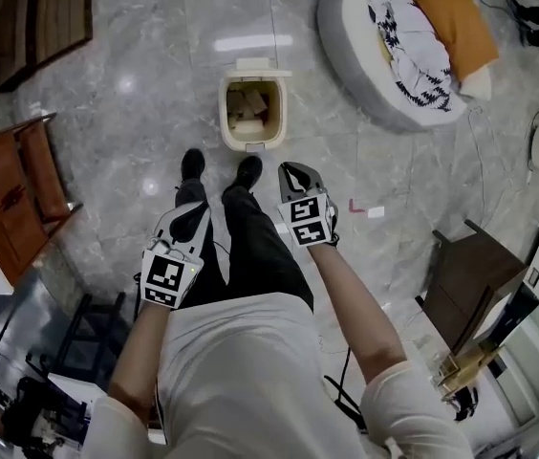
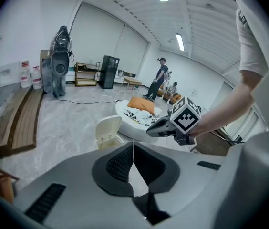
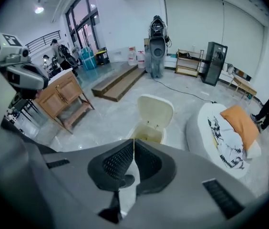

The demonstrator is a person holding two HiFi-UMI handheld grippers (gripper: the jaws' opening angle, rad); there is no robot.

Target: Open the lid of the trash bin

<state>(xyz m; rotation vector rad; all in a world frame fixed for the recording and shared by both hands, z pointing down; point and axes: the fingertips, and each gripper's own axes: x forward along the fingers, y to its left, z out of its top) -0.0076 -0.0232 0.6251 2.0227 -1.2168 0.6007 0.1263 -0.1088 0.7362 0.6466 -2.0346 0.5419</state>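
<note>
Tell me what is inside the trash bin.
The trash bin, lid up, holds pale, boxy scraps. Whatever lies under them is covered.

Trash bin just before shoes

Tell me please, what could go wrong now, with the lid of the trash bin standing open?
1. The lid stands upright and nothing holds it. The left gripper and the right gripper both have their jaws together and are away from it, so a bump might drop it shut.
2. The shoes are close to the trash bin; a step forward could knock it over.
</note>
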